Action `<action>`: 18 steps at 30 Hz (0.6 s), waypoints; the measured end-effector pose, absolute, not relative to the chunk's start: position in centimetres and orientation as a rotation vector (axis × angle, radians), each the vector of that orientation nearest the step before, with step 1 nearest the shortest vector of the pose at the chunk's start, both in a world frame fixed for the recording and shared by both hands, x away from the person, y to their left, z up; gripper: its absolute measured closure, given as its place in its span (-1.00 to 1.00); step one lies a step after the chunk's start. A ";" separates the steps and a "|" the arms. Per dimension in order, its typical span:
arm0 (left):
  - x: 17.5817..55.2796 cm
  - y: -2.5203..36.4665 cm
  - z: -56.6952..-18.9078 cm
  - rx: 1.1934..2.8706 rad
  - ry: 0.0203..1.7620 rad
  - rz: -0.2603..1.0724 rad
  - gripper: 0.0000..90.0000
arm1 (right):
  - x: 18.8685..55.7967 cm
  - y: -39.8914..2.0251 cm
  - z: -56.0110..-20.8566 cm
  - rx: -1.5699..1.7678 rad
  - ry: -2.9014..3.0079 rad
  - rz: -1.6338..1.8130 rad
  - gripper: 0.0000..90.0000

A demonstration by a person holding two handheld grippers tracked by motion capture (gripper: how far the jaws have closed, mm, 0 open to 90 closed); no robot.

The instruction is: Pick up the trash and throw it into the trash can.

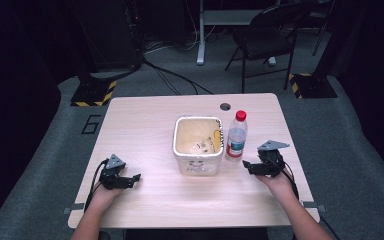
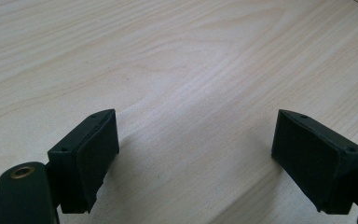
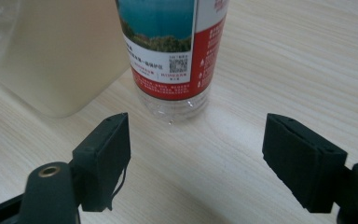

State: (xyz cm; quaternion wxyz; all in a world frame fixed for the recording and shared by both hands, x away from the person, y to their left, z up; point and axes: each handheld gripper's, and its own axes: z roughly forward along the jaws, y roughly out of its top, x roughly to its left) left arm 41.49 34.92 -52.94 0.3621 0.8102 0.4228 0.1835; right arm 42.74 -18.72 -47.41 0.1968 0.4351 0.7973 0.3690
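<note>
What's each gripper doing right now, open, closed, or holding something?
Left gripper: open, nothing between its jaws, over bare table.
Right gripper: open, holding nothing, with the water bottle standing just ahead of its jaws.

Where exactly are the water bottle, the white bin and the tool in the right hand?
water bottle (image 1: 236, 141): high view, on its label.
white bin (image 1: 198, 163): high view, front wall.
right gripper (image 1: 248, 166): high view, between its fingers.

A clear plastic water bottle (image 1: 236, 136) with a red cap and a red, white and blue label stands upright right of centre in the high view, cap on, just beside a cream tub.
</note>
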 end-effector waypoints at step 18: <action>41.5 34.9 -52.9 2.087 1.088 0.472 -0.68 | 43.9 -17.4 -45.6 1.198 2.229 1.063 -0.59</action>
